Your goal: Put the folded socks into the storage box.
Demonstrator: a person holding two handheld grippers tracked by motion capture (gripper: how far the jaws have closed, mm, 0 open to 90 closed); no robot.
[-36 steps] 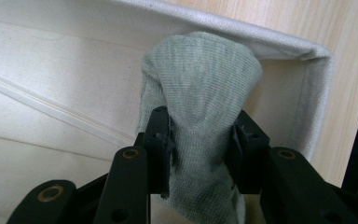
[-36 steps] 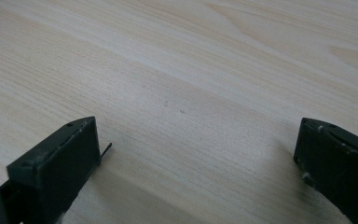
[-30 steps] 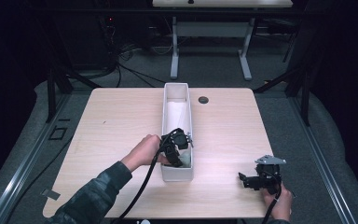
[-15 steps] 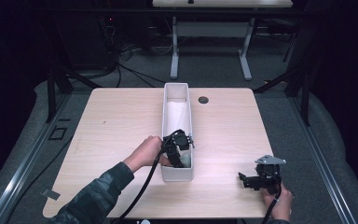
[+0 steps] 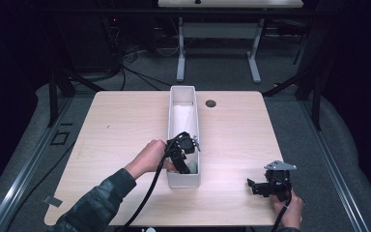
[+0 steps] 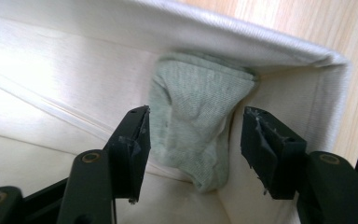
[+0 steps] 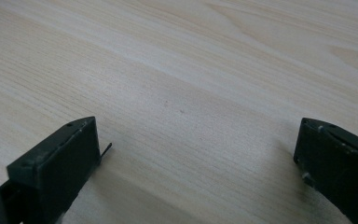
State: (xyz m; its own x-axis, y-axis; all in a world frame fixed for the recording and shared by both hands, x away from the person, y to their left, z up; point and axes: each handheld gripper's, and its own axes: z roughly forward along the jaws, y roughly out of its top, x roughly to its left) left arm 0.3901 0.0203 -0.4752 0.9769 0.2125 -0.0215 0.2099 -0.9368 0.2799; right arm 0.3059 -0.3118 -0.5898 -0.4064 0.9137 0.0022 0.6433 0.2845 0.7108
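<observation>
My left gripper [image 6: 193,154] now stands released over the sock [image 6: 196,121] inside the bin [image 5: 183,180]; deposit appears complete. Right gripper [image 7: 196,163] idles, spread.

grey-green sock [image 6: 193,121] crumpled in bin corner [image 6: 326,65]

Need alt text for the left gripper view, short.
Pale green knitted fabric piece, crumpled, sits in the corner of a white fabric-lined bin, between the open black jaws of the left gripper, which do not touch it. Light wood tabletop shows beyond the bin's rim.
</observation>
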